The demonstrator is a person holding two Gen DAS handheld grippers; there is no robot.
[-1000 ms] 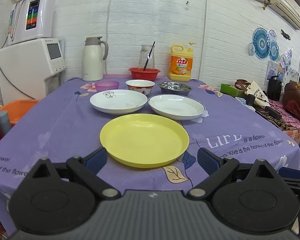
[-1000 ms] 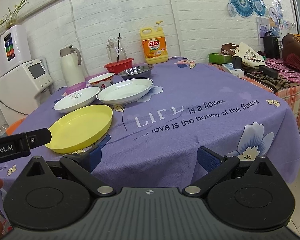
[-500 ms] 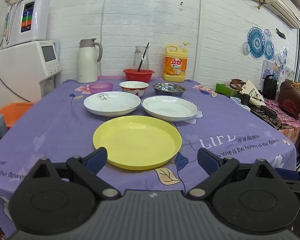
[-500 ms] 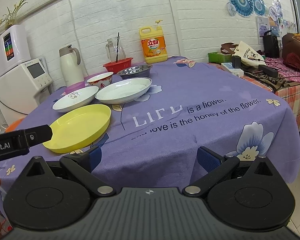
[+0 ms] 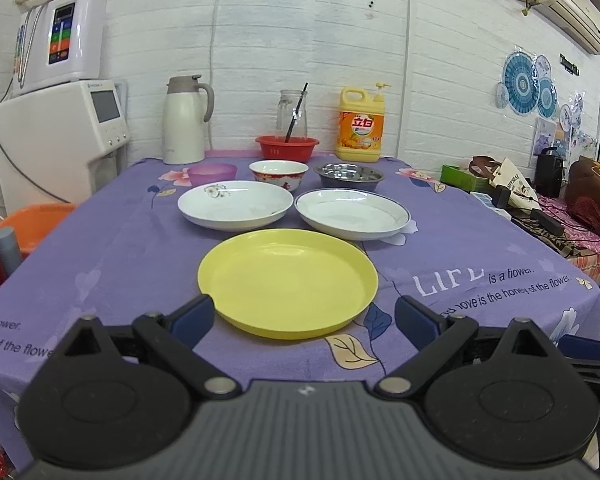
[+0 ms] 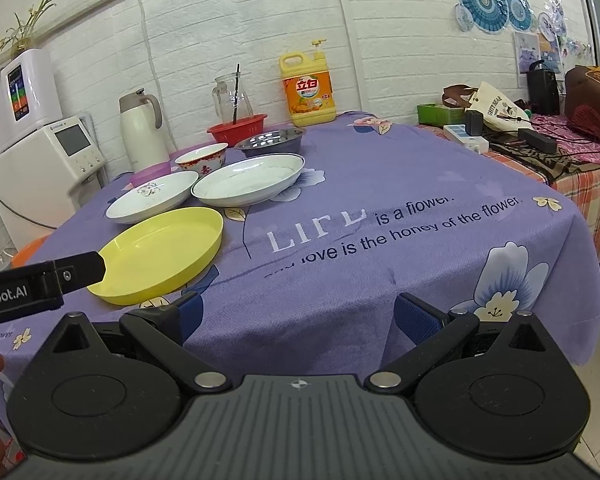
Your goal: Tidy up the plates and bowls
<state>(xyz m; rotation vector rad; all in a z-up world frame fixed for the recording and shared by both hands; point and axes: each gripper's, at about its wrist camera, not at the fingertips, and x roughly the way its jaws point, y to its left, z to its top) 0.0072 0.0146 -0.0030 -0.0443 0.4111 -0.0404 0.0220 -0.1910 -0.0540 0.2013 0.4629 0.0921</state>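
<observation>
Nearer now, yellow plate [image 5: 287, 282] lies empty.

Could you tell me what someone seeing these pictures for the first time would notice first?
The eye goes first to the yellow plate, lying nearest on the purple tablecloth, right in front of the open left gripper. Behind it sit two white plates side by side, then a row of bowls, with a bright yellow detergent bottle standing at the wall. The right gripper, also open, points at bare cloth to the plate's right.
</observation>
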